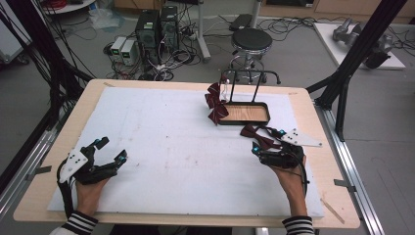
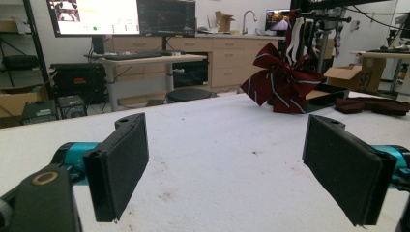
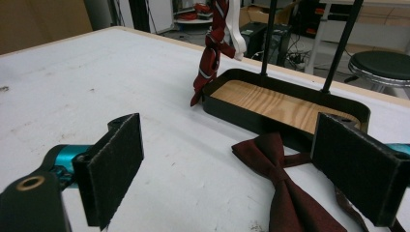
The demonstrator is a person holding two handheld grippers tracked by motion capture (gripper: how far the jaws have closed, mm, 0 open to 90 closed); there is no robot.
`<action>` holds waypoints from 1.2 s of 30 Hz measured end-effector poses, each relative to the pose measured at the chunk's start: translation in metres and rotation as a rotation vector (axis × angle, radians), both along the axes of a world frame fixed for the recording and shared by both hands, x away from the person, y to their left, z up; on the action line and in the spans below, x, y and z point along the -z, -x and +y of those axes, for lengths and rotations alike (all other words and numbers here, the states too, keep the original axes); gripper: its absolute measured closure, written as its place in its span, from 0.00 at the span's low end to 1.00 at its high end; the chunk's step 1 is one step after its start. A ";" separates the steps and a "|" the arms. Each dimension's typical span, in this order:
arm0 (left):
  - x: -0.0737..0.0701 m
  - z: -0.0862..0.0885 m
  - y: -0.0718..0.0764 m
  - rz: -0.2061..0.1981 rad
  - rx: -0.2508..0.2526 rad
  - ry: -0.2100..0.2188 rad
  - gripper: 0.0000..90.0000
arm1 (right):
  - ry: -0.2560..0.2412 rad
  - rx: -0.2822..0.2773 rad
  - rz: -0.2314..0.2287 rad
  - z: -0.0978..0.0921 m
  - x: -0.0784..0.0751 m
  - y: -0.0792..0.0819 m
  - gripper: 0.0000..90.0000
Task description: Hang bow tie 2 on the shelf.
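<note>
A plain dark red bow tie [image 1: 257, 136] lies flat on the white mat, just in front of a black tray [image 1: 268, 117] with a wooden floor and a black rack above it. A striped dark red bow tie [image 1: 215, 103] hangs from the rack at the tray's left end. My right gripper [image 1: 268, 140] stands open over the plain bow tie [image 3: 278, 169], which lies between its pads [image 3: 113, 169], untouched. My left gripper [image 1: 112, 149] rests open at the mat's near left, far from both ties. In the left gripper view the striped tie [image 2: 283, 82] hangs far ahead.
The white mat [image 1: 161, 147] covers most of the wooden table [image 1: 318, 127]. A black stool [image 1: 251, 40] and computer towers [image 1: 156, 29] stand on the floor behind. Black frame posts [image 1: 355, 58] rise at the right.
</note>
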State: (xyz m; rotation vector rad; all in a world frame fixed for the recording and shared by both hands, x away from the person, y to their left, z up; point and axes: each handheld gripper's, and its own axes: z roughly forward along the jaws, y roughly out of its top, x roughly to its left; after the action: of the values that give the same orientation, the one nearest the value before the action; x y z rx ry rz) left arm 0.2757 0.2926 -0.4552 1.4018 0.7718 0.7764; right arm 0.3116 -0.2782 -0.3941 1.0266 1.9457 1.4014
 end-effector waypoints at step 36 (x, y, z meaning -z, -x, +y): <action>0.000 0.001 0.000 0.001 0.003 0.006 0.19 | 0.302 -0.041 0.290 -0.002 -0.010 -0.074 0.22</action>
State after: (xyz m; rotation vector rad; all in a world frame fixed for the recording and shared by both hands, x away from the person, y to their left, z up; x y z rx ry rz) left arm 0.2758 0.2931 -0.4552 1.3981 0.7723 0.7700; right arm 0.3857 -0.2800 -0.3837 1.0950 2.3115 0.9778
